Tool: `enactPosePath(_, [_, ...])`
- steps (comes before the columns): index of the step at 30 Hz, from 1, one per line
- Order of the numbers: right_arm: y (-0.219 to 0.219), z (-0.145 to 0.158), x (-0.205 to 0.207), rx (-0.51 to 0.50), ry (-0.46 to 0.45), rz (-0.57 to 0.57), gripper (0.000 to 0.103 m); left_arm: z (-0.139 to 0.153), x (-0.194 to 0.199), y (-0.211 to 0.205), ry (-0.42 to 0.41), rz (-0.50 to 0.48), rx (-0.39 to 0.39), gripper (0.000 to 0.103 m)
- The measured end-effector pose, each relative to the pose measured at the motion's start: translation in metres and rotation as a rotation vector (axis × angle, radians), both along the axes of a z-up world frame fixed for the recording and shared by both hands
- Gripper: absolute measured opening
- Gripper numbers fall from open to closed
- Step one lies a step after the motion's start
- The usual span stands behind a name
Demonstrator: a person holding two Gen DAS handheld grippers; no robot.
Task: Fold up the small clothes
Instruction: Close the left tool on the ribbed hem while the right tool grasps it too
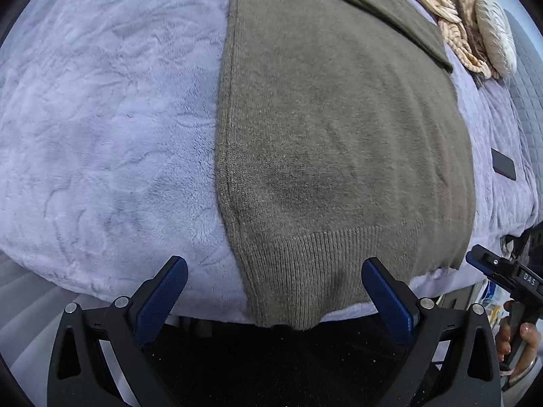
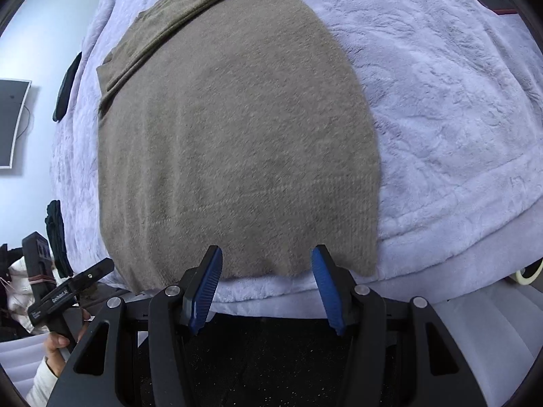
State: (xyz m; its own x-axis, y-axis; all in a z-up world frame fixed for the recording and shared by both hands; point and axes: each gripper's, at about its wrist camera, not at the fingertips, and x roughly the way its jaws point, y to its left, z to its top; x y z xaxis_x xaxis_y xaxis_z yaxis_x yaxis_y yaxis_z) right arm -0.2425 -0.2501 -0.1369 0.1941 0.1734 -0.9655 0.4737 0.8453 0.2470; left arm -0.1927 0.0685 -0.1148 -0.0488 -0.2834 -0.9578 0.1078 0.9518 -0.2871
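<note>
Both hand-held grippers, left (image 1: 274, 279) and right (image 2: 267, 269), gape empty over the sweater's (image 1: 339, 142) ribbed hem (image 1: 322, 271); its length runs straight away across the bed (image 1: 101, 118).

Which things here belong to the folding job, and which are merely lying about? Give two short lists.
Belonging to the job:
- brown knitted sweater, spread flat with a sleeve folded across it
- left gripper, open at the hem
- right gripper, open at the hem

Lying about:
- lilac fleece blanket underneath
- cream knit garment, bunched
- dark phone
</note>
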Motion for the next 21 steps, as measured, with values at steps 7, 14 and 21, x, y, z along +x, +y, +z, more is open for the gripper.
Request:
enactPosePath(7, [-0.045,0.001,0.001,-0.015,-0.024,-0.041,0.073,-0.01,0.011,-0.013,0.007,0.029,-0.097,0.103])
enactPosePath(14, [-0.074,-0.036,0.009,0.166,-0.013,-0.07,0.075,-0.013,0.017,-0.023,0.031,0.009,-0.195,0.103])
enactPosePath(21, [-0.08,-0.03,0.009,0.398,-0.103,-0.05,0.075,-0.022,0.017,-0.029,0.033,-0.064,-0.17,0.103])
